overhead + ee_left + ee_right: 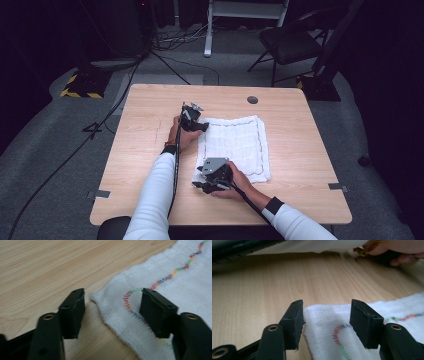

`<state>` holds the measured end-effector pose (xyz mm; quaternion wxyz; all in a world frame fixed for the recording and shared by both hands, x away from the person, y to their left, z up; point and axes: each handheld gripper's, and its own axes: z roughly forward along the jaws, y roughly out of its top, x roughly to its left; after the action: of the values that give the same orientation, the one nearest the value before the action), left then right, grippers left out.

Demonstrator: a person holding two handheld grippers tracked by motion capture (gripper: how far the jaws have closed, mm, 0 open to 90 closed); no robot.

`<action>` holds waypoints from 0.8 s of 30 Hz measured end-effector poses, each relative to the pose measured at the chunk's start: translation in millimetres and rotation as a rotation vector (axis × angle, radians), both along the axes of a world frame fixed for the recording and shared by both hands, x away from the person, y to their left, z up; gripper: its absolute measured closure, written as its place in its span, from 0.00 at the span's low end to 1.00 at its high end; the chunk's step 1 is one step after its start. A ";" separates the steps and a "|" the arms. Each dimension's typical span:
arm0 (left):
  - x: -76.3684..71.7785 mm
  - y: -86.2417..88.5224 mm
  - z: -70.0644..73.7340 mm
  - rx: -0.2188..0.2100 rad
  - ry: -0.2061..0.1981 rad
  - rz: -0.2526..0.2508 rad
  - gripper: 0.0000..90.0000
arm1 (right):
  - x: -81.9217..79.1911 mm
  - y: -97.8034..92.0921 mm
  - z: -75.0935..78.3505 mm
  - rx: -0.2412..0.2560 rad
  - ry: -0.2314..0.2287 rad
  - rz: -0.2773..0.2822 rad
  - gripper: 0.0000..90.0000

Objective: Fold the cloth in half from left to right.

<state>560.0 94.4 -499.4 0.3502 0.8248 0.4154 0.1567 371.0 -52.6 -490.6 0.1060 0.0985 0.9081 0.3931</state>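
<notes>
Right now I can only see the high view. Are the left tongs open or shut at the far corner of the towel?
Observer: Open. The left tongs sit either side of the towel corner, one tip over bare wood and one over the cloth, not pinching it.
Operator: And the other ones?
Observer: The right tongs are open too, and the near corner lies between their tips.
Operator: What colour is that thin line by the edge?
Observer: The stitching is a wavy thread in many colours: red, orange, green and blue.
</notes>
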 end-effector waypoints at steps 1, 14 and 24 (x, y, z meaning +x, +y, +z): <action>-1.5 -0.8 0.1 -0.007 -0.002 -0.013 0.57 | -2.1 3.0 -0.9 -0.003 0.002 0.016 0.49; -3.9 -0.6 0.8 -0.047 0.022 -0.051 0.93 | 2.2 4.0 -6.6 -0.012 0.008 -0.042 0.69; -7.0 6.2 4.7 -0.018 0.012 -0.058 0.95 | 4.9 0.3 -5.4 -0.014 -0.005 -0.070 0.92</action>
<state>553.0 100.5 -494.6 0.3593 0.8342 0.3949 0.1379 375.9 -52.3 -496.1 0.1228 0.1286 0.9064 0.3832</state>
